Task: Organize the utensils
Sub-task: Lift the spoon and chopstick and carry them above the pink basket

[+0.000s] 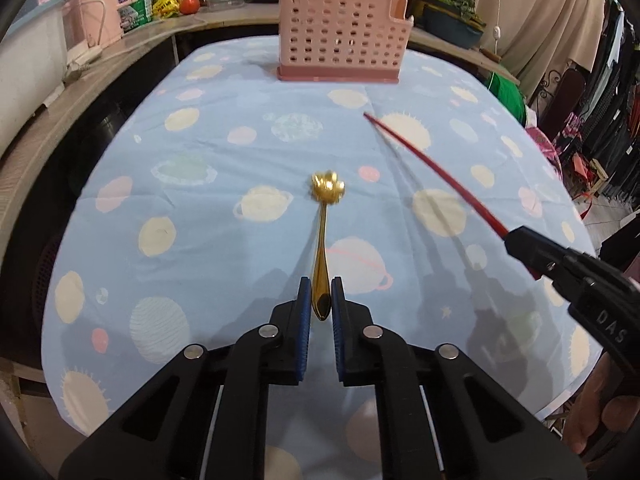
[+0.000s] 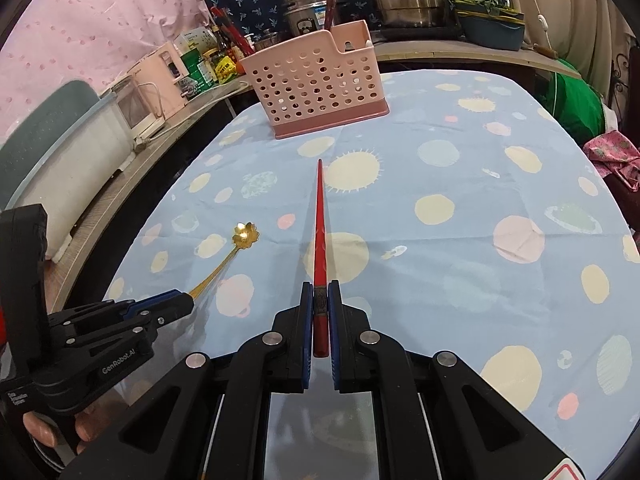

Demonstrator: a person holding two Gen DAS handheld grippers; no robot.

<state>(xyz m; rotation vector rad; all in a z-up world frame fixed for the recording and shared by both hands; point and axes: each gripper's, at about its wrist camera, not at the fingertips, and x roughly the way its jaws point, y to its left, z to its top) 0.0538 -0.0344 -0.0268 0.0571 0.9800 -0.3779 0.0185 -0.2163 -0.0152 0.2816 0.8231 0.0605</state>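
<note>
My left gripper point(image 1: 321, 300) clamps the blurred gold flower-bowled metal spoon point(image 1: 325, 216); my right gripper point(image 2: 320, 300) pinches the red plastic chopsticks point(image 2: 320, 216), their count unclear.

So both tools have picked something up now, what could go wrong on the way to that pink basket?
The left gripper pinches the gold spoon only at the handle's very end, so the flower-shaped bowl could swing or slip free. The right gripper holds the red chopsticks near their thick end; the long tips might snag the perforated pink caddy. Both head for one caddy, so the grippers could bump.
</note>
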